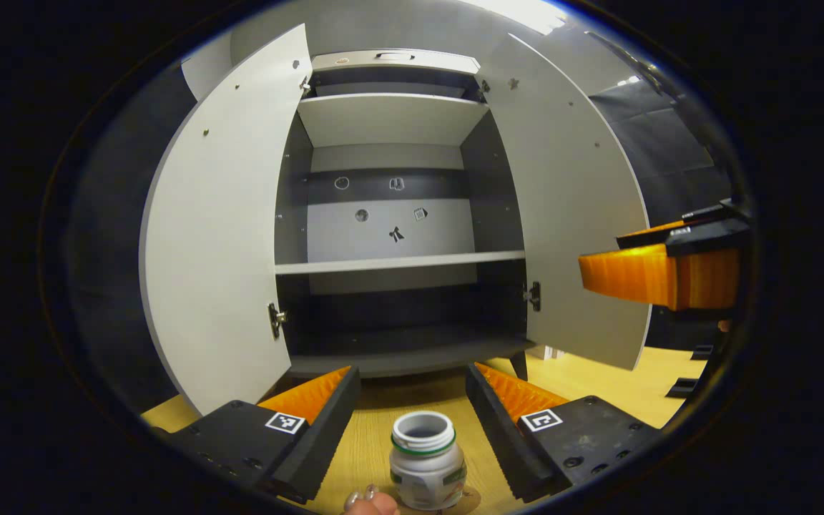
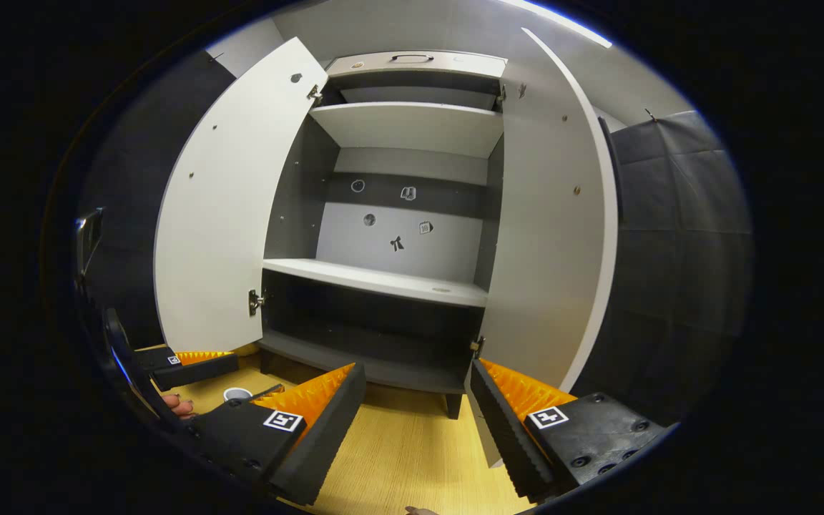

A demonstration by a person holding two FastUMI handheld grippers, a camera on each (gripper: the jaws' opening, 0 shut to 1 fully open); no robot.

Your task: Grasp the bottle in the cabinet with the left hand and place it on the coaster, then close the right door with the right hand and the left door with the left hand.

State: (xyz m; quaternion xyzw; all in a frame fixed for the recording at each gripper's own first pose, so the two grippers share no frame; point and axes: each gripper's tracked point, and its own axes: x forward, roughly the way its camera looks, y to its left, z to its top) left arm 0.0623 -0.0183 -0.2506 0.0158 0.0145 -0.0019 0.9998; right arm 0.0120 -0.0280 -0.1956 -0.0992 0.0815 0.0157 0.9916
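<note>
A white bottle (image 1: 423,461) with a green neck ring and no cap stands upright on the wooden table, on a round coaster (image 1: 471,496) that peeks out under it. My left gripper (image 1: 412,375) is open; the bottle sits between its fingers near their base, touching neither. The cabinet (image 1: 398,265) stands ahead with bare shelves, its left door (image 1: 219,236) and right door (image 1: 569,214) swung wide. In the right gripper view my right gripper (image 2: 415,372) is open and holds nothing, in front of the right door (image 2: 555,236). The bottle's rim (image 2: 237,393) shows low on the left.
The other gripper (image 1: 659,275) hangs at the right of the left gripper view, near the right door's edge. The left gripper (image 2: 190,365) and a hand (image 2: 179,408) appear low left in the right gripper view. Wooden tabletop (image 2: 405,450) lies before the cabinet.
</note>
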